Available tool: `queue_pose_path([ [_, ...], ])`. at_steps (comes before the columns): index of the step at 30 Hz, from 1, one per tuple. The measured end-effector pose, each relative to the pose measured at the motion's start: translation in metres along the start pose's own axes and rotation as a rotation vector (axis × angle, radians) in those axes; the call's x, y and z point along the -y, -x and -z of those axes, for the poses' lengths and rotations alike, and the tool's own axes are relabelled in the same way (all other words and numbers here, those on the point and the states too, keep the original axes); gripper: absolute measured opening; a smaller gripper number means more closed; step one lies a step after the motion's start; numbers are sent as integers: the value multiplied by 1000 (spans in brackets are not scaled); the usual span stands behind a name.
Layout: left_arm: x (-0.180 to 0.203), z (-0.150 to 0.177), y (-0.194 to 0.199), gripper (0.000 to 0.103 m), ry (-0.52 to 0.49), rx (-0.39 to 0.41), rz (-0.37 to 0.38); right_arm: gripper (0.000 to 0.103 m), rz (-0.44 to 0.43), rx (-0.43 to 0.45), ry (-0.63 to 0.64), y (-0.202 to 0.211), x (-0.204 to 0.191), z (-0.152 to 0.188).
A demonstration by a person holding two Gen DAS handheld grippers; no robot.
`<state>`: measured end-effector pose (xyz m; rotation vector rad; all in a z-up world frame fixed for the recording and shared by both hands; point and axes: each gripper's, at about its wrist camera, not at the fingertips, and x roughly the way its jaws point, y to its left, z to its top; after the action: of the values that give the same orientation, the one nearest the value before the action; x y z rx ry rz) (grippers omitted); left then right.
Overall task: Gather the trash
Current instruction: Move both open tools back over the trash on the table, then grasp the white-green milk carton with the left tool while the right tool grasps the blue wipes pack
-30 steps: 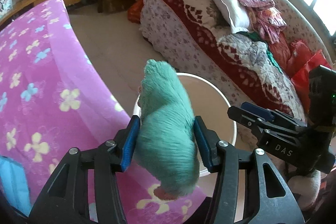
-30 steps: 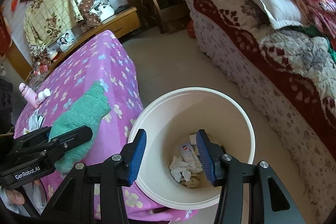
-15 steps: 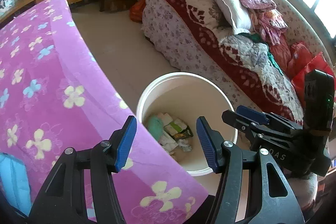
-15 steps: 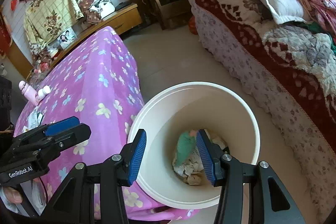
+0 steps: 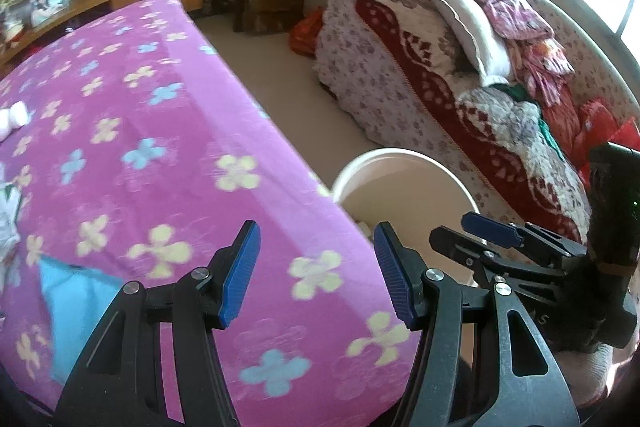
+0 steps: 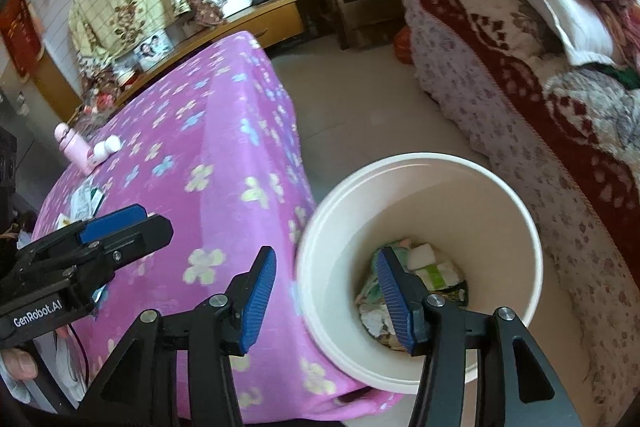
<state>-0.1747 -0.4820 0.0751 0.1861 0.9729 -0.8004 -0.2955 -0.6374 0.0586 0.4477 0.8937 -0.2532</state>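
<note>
- Left wrist view a second ago had the green fluffy cloth clamped between my left pads over the bin; now the cloth (image 6: pixel 394 247) lies in the white bin (image 6: pixel 420 163) among the other trash (image 6: pixel 434 273), and my left gripper (image 5: pixel 316 271) has swung back over the purple flowered table cover (image 5: pixel 160 155).
- The bin stands on the floor just beside the table's corner, between it and the sofa (image 6: pixel 520 75) heaped with bedding.
- On the table lie a blue sheet (image 5: pixel 76 299), a pink bottle (image 6: pixel 74 147) and a white packet (image 6: pixel 84 199) near the far edge.
- My left gripper is moderately open with nothing between its pads.
- My right gripper (image 6: pixel 326 291) hangs over the bin's near rim; its jaws have just been opening, moderately wide, holding nothing.
</note>
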Motion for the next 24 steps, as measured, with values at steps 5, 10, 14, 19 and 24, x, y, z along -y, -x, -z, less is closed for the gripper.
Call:
queue_pose_path([
  [5,-33,8,18,58,53,19,-43,55,-23,-5,47,-4,-30,-1],
  [10,-64,16,36,58,100,38,-96,55,-47,-12,84,-10,-58,-3],
  [14,-85,22,51,58,129,58,-123,55,-70,-18,116,-14,-83,-4],
  [19,-112,33,71,58,166,77,-161,57,-94,-29,163,-21,-116,-1],
  [24,-137,44,86,58,200,89,-185,62,-118,-46,204,-28,-149,5],
])
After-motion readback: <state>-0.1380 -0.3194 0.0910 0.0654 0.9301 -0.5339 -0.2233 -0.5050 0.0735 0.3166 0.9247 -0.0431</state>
